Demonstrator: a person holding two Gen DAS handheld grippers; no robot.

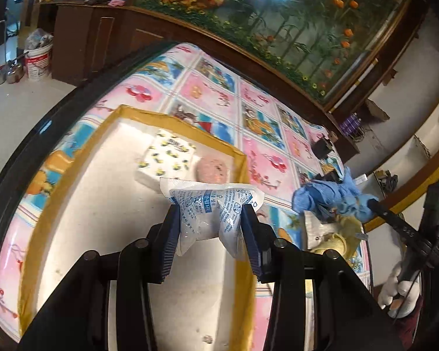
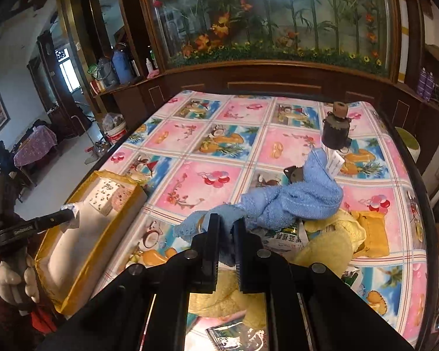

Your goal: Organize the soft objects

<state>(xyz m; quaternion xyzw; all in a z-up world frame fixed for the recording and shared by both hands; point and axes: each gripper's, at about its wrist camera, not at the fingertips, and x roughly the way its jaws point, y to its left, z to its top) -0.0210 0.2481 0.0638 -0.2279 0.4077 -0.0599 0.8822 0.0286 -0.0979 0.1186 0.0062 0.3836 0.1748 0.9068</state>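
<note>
My left gripper point(image 1: 210, 210) is shut on a white pouch with blue print point(image 1: 210, 204), held above the yellow-rimmed box point(image 1: 58, 169). Inside the box lie a white tissue pack with yellow dots point(image 1: 166, 158) and a pink speckled ball point(image 1: 213, 170). My right gripper point(image 2: 228, 225) is shut on a blue towel point(image 2: 292, 201), lifted off the patterned tablecloth point(image 2: 207, 146). Below the towel sit yellow cloths point(image 2: 333, 245) and printed packets point(image 2: 281, 238). In the right wrist view the left gripper point(image 2: 68, 216) holds the pouch point(image 2: 73, 219) over the box point(image 2: 102, 242).
A dark small jar point(image 2: 335, 131) stands at the far right of the table, with a white tag point(image 2: 335, 163) near it. A foil packet point(image 2: 234, 337) lies near the front edge. A wooden cabinet with a flower aquarium point(image 2: 278, 20) backs the table. A white bucket point(image 1: 38, 61) stands on the floor to the left.
</note>
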